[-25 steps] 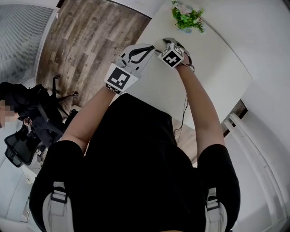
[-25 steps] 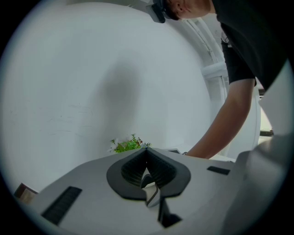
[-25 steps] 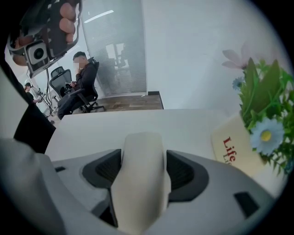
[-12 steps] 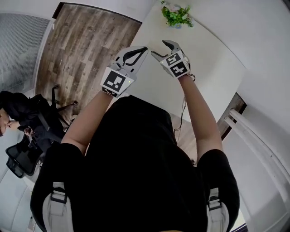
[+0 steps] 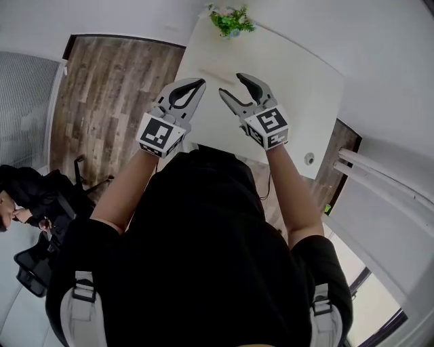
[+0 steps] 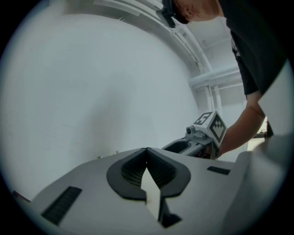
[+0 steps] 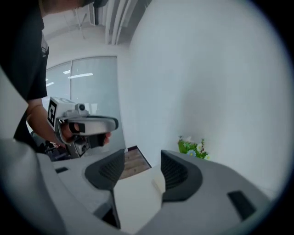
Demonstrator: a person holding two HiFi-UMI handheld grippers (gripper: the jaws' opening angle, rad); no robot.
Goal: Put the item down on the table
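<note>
My right gripper hovers over the near part of the white table. Its jaws stand apart and are closing, with nothing gripped between them. In the right gripper view a small pale item lies on the tabletop beyond the jaws, apart from the pads. My left gripper is beside the right one, over the table's left edge. Its jaws are shut with the tips touching and hold nothing. Each gripper shows in the other's view: the left gripper and the right gripper.
A small potted plant with green leaves stands at the table's far end, against the white wall. Wood floor lies left of the table. A seated person in black and office chairs are at the far left.
Both grippers have drawn back from the table's far part toward my body and spread slightly apart. The right jaws stay apart; the left stay shut.
</note>
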